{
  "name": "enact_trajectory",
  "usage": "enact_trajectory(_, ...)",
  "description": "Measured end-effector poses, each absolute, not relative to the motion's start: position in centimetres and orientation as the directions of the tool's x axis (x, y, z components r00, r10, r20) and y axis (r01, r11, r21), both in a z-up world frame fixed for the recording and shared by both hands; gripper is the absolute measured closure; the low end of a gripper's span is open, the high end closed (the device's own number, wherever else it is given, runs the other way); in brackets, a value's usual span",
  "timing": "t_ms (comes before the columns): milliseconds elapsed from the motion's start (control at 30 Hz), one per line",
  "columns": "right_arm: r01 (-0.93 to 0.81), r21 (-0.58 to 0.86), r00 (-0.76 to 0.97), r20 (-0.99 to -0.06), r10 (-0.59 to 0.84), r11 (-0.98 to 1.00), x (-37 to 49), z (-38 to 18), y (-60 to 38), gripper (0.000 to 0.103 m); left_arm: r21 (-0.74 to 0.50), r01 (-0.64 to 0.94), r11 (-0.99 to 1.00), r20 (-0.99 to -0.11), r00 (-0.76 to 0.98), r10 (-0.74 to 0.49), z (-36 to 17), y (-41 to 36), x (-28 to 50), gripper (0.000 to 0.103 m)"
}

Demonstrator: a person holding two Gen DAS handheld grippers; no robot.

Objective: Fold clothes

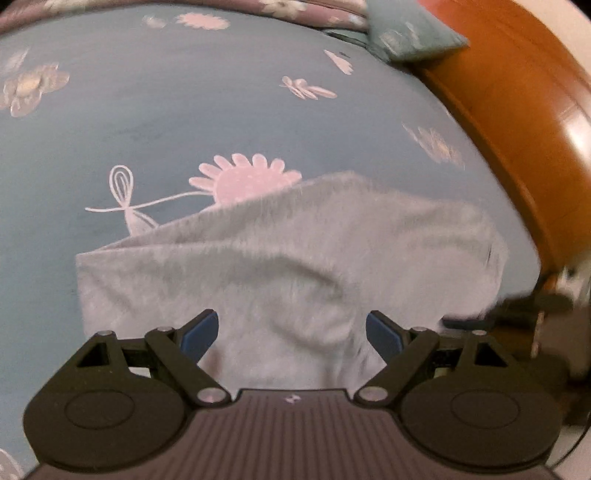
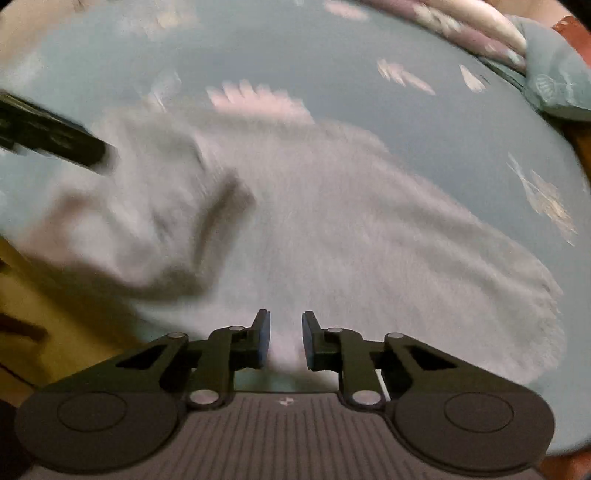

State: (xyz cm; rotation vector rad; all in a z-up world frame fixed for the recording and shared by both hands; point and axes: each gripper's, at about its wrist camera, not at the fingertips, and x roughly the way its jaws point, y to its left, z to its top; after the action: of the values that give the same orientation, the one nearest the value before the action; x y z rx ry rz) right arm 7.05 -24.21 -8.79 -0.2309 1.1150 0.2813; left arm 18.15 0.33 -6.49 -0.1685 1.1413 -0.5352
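A grey garment (image 1: 295, 251) lies rumpled on a blue bedsheet with pink flowers (image 1: 184, 129). My left gripper (image 1: 291, 332) hovers over the garment's near part with its blue pads spread wide; nothing is pinched between them. In the right wrist view the same grey garment (image 2: 332, 229) fills the middle, blurred. My right gripper (image 2: 286, 339) has its jaws drawn close, leaving a narrow gap with pale fabric showing in it. Whether the pads press on the fabric I cannot tell. The left gripper's dark body (image 2: 51, 136) shows at the garment's left edge.
A wooden bed frame (image 1: 535, 129) runs along the right. A teal pillow (image 1: 410, 37) and a purple flowered quilt (image 1: 314, 11) lie at the far end of the bed. A yellowish floor or side (image 2: 55, 325) shows at the lower left.
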Motion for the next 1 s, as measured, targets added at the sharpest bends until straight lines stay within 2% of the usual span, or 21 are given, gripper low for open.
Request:
enact_trajectory(100,-0.429,0.08,0.436,-0.854,0.283,0.9,7.9,-7.3,-23.8,0.081,-0.554,0.178,0.813,-0.773,0.253,-0.582,-6.5,1.2,20.9,0.016)
enact_trajectory(233,-0.545,0.176,0.398,-0.806,0.438,0.82,8.8,-8.0,-20.7,0.081,-0.702,0.112,0.703,-0.687,0.153,-0.71,-7.5,0.5,23.1,0.013)
enact_trajectory(467,-0.512,0.137,0.383,-0.847,0.368,0.848,9.1,-11.7,-19.3,0.08,-0.696,0.17,0.698,-0.704,0.033,-0.71,-12.2,-4.0,25.1,0.013)
enact_trajectory(533,-0.471,0.158,0.377,-0.853,0.36,0.868,9.1,-12.4,-19.7,0.08,-0.691,0.162,0.705,-0.713,0.012,-0.701,-13.5,-4.8,26.1,0.013)
enact_trajectory(700,-0.457,0.108,0.411,-0.855,0.317,0.883,8.3,-12.7,-18.8,0.077,-0.69,0.124,0.713,-0.722,-0.046,-0.691,-16.0,-5.6,27.6,0.013)
enact_trajectory(800,-0.449,0.132,0.41,-0.848,0.335,0.884,8.0,-13.0,-18.7,0.063,-0.708,0.109,0.698,-0.706,-0.065,-0.705,-16.1,-5.4,27.9,0.013)
enact_trajectory(933,-0.491,0.07,0.412,-0.86,0.302,0.868,7.7,-11.5,-16.7,0.061,-0.717,0.138,0.683,-0.695,-0.063,-0.717,-14.3,-4.4,27.5,0.013)
enact_trajectory(1000,-0.504,0.104,0.425,-0.834,0.351,0.857,7.6,-10.5,-16.3,0.06,-0.72,0.161,0.676,-0.689,-0.046,-0.723,-12.7,-3.3,27.0,0.013)
